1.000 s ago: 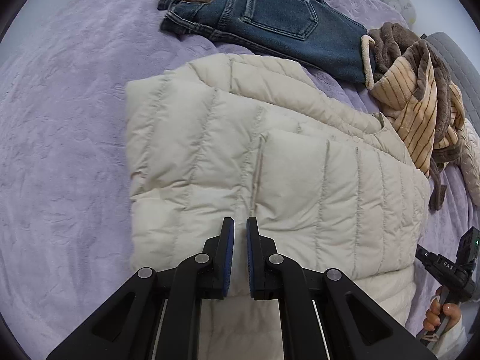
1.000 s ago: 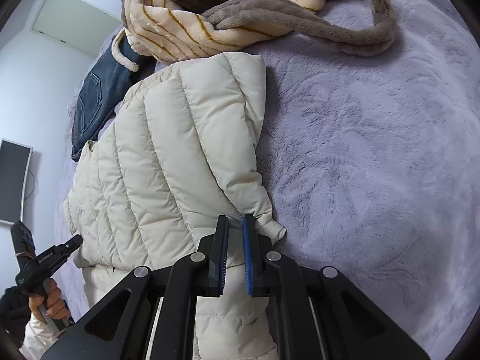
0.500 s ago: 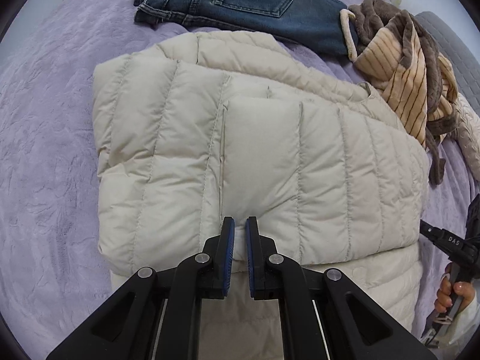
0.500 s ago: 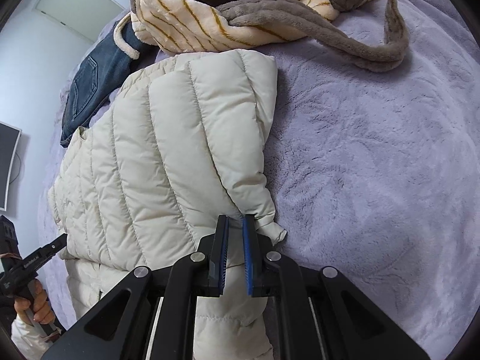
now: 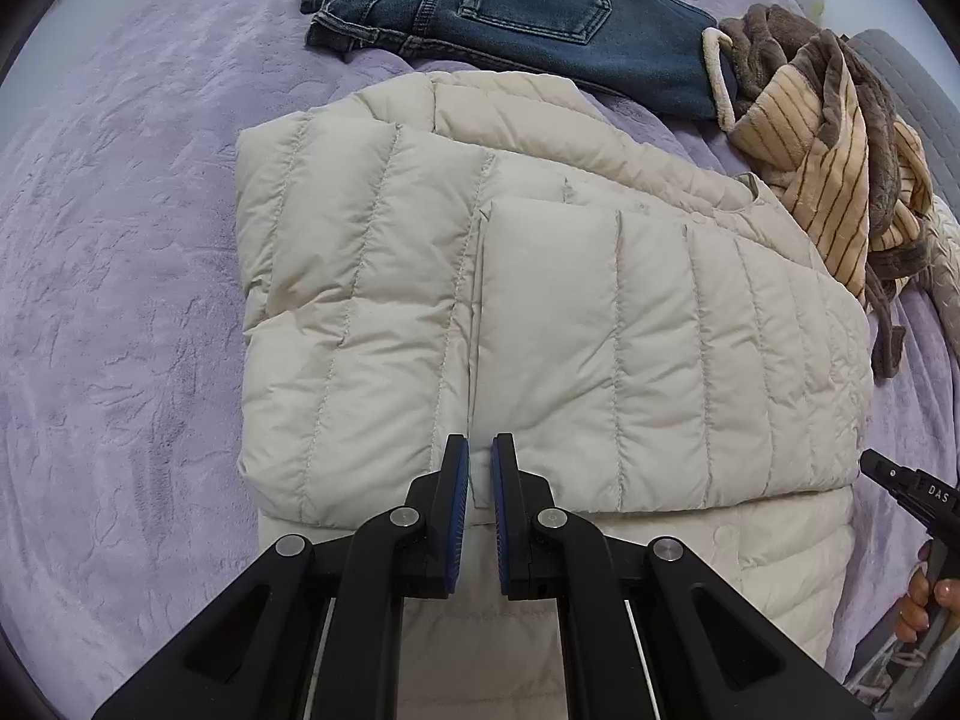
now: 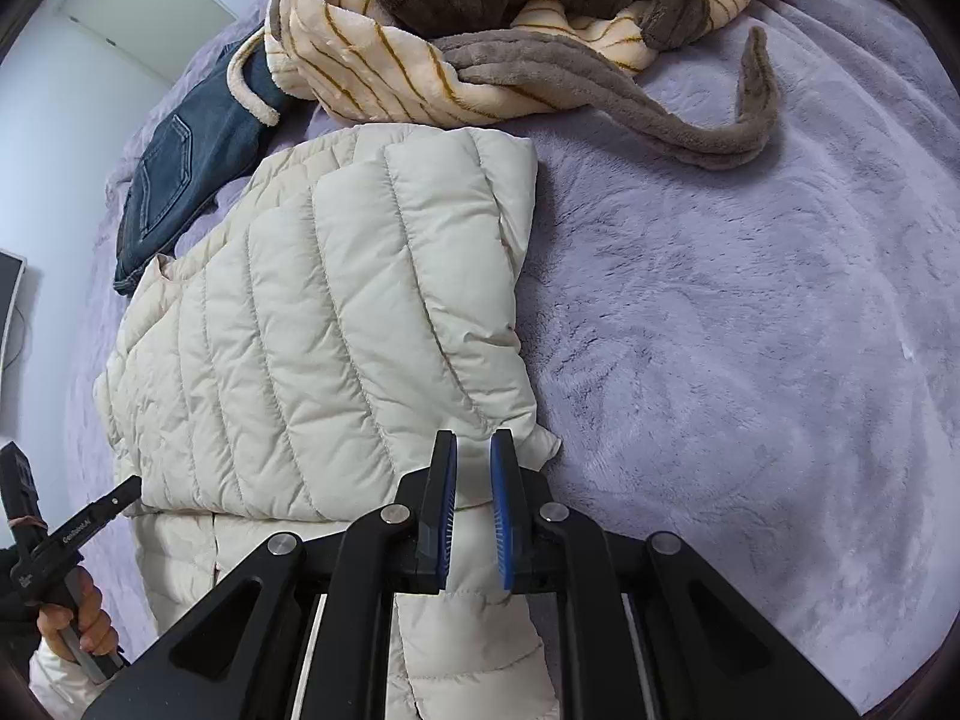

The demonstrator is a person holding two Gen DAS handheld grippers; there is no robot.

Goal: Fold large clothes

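Left wrist view is showing the cream quilted jacket (image 5: 540, 312) lying on the lilac plush bedspread (image 5: 108, 276), with its upper part folded down over its lower part so that the folded edge is running across the frame just ahead of the tool. The left gripper (image 5: 479, 480) is pointing steeply down over this near edge; its blue-padded jaws are standing almost together, and no fabric is sitting between the tips. Beyond the jacket, a pair of blue jeans (image 5: 528, 18) is lying flat at the far side of the bedspread, and a striped beige and brown fleece garment (image 5: 840, 180) is lying crumpled just beside the jeans, near the jacket's far right corner. At the right edge of this view, a hand (image 5: 924, 606) is gripping the handle of the other tool. Right wrist view is showing the right gripper (image 6: 474, 480) over the jacket's near right corner, next to bare bedspread. Its jaws have just been opening and are now standing slightly apart; the corner fabric is lying beneath and behind the tips, and whether the pads are still pinching it cannot be told. The fleece garment is trailing a brown belt across the bedspread beyond.
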